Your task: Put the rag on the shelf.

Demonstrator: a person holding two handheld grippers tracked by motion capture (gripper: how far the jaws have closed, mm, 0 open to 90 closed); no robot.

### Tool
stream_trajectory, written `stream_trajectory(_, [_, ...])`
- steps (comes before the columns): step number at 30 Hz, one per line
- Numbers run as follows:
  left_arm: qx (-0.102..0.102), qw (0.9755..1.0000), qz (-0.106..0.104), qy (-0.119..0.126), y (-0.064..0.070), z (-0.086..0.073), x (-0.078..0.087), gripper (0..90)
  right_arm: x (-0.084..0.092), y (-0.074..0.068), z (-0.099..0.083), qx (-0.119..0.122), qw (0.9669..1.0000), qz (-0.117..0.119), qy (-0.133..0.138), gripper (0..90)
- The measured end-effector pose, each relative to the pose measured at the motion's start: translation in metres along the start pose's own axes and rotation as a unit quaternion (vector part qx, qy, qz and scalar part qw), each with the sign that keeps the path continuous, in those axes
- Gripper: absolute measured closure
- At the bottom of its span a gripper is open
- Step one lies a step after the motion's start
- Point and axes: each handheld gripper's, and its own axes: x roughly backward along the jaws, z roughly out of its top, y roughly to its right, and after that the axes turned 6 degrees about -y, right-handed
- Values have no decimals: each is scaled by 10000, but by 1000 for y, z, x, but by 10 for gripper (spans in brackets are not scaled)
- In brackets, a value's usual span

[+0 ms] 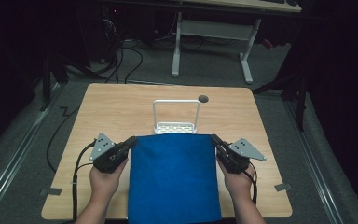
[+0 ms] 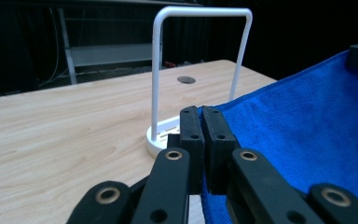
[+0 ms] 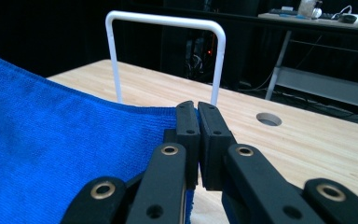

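A blue cloth [image 1: 175, 179] hangs stretched between both grippers above the near half of the wooden table [image 1: 121, 107]. My left gripper [image 1: 131, 141] is shut on its far left corner, and my right gripper [image 1: 213, 139] is shut on its far right corner. In the left gripper view the jaws [image 2: 201, 122] pinch the cloth's edge [image 2: 307, 130]. The right gripper view shows the same grip [image 3: 196, 119] on the cloth [image 3: 65, 140]. A white wire rack [image 1: 176, 116] with an upright hoop [image 2: 200, 56] [image 3: 165, 46] stands just beyond the cloth's top edge.
A round cable hole [image 1: 203, 98] lies in the table behind the rack. Beyond the table stand a white desk frame [image 1: 212, 42] and cables on the grey floor. The cloth's lower end hangs past the table's near edge.
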Motion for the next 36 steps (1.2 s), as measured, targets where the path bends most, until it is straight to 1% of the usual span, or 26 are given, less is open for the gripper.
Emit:
stream_trajectory(3, [-11,10000,16,75,0,5,3,884,2,-1,5,42,10000,5,38,889])
stream_trajectory(6, [27,9999,17,166,-1,11,5,885,3,-1,10,62,9999,26,79,889])
stream_trajectory(8, [-10,9998,29,181,-1,15,6,885,5,-1,13,79,9999,22,112,889])
stream_trajectory(12, [-33,9996,28,282,-1,23,8,885,8,1,19,20,9998,-6,201,888])
stream_trajectory(13, [-44,9995,29,314,-1,26,9,885,8,1,21,45,9998,-12,217,889])
stream_trajectory(15, [-72,9993,45,376,-1,32,11,885,10,3,25,16,9996,-7,271,889])
stream_trajectory(16, [-88,9991,48,411,-1,35,12,886,12,4,30,13,9995,-23,317,889])
stream_trajectory(17, [-116,9989,63,446,-1,39,14,886,12,4,30,13,9995,-23,317,889])
stream_trajectory(19, [-148,9985,80,512,-2,45,16,886,14,4,36,23,9992,-16,392,889])
stream_trajectory(25, [-265,9973,111,672,-1,64,21,887,20,4,55,144,9983,-46,568,889])
stream_trajectory(31, [-345,9960,124,811,2,80,22,887,24,4,72,234,9968,-72,759,889])
stream_trajectory(36, [-381,9949,156,918,1,90,26,887,27,5,84,245,9957,-109,883,889])
